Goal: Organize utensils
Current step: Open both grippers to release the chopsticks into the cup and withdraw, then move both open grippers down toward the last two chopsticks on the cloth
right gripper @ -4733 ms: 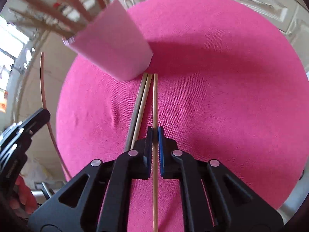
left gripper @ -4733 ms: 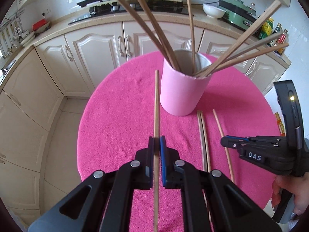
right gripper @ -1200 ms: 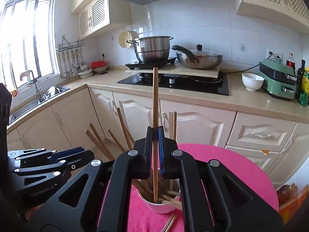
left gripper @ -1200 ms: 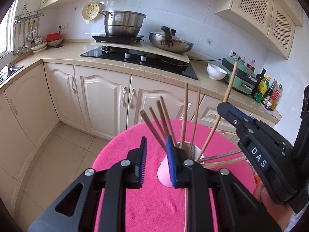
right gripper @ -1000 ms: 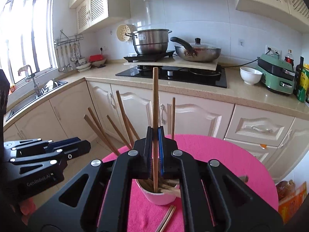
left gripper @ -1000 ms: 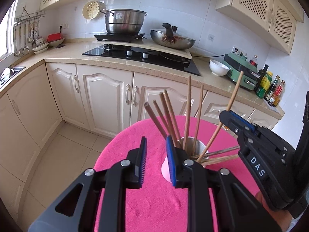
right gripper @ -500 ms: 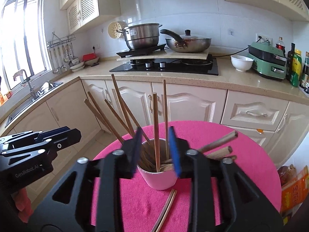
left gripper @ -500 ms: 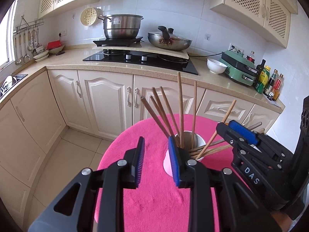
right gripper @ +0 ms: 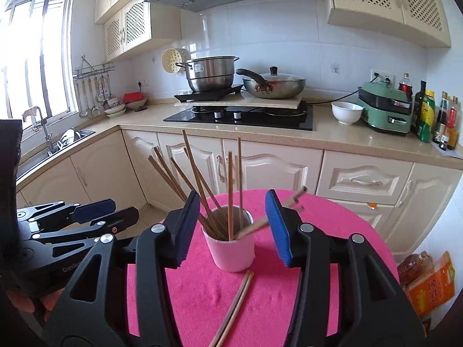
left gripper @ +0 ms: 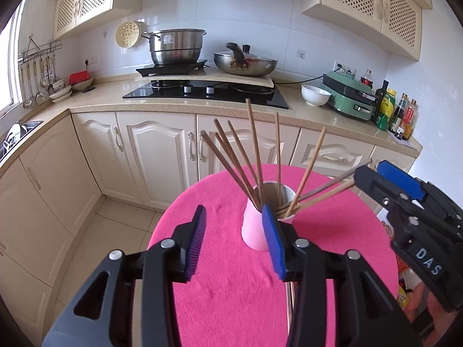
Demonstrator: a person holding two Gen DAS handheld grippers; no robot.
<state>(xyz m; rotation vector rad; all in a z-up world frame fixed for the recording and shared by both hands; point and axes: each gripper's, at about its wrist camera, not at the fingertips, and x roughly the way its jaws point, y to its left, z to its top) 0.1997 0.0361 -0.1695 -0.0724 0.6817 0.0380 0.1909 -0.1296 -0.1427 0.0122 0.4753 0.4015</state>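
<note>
Chopsticks stand fanned out in a pale pink cup at the middle of the right wrist view, some upright, some leaning left, a few tipped low to the right over the rim. Two more chopsticks lie flat on the pink cloth just in front of the cup, side by side, running toward the lower edge of the frame.

Both tools hang above the round surface with nothing between their pads. The right gripper frames the cup with its jaws opening, empty; the left gripper is likewise released and opening, its right blue pad overlapping the cup in that view. The left tool also shows at the lower left of the right wrist view, with fingers of a hand under it.

Behind, across the upper half of both frames, cream cabinets carry a beige counter with a black hob, a steel pot, a lidded pan, a white bowl, a green appliance and bottles at the right. A sink and a window sit at the left.
</note>
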